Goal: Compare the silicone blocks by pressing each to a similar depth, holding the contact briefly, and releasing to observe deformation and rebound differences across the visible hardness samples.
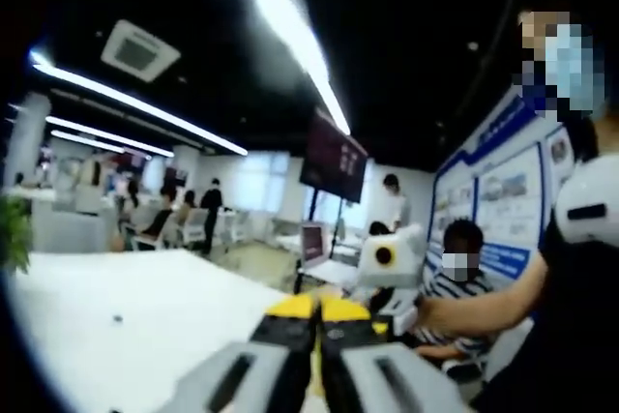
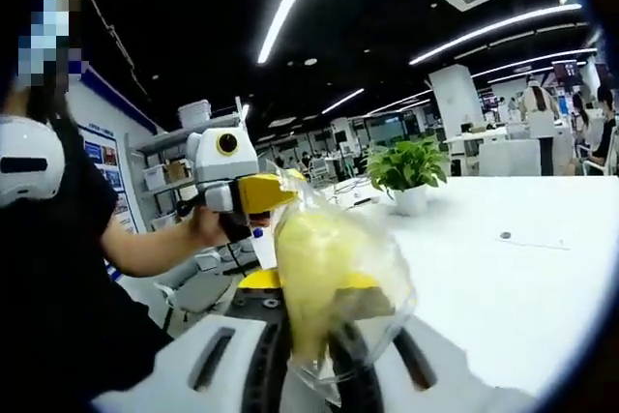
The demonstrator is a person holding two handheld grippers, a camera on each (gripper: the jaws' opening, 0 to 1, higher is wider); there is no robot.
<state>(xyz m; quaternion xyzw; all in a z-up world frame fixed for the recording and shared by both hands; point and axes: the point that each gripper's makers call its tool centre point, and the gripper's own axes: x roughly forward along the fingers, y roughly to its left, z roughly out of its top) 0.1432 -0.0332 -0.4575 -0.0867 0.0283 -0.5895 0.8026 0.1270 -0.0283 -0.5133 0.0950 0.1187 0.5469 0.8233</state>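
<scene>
My right gripper [image 2: 311, 289] is shut on a clear plastic bag [image 2: 334, 258] with a soft yellow silicone block inside, held up above the white table [image 2: 503, 278]. The bag bulges over the yellow jaw tips and hides them. My left gripper [image 1: 317, 311] has its yellow-tipped jaws pressed together with nothing between them. In the right gripper view, the left gripper [image 2: 271, 192] hangs beside the bag's upper edge, held by a hand [image 2: 205, 226]; I cannot tell whether it touches the bag. In the left gripper view, the right gripper [image 1: 392, 263] is just past my jaws.
A potted green plant [image 2: 406, 169] stands on the table's far side. The person holding the grippers [image 2: 58, 268] is close on the left. A seated person [image 1: 462, 273], a dark screen [image 1: 334, 157] and shelving [image 2: 179, 157] are behind. Office desks and people fill the background.
</scene>
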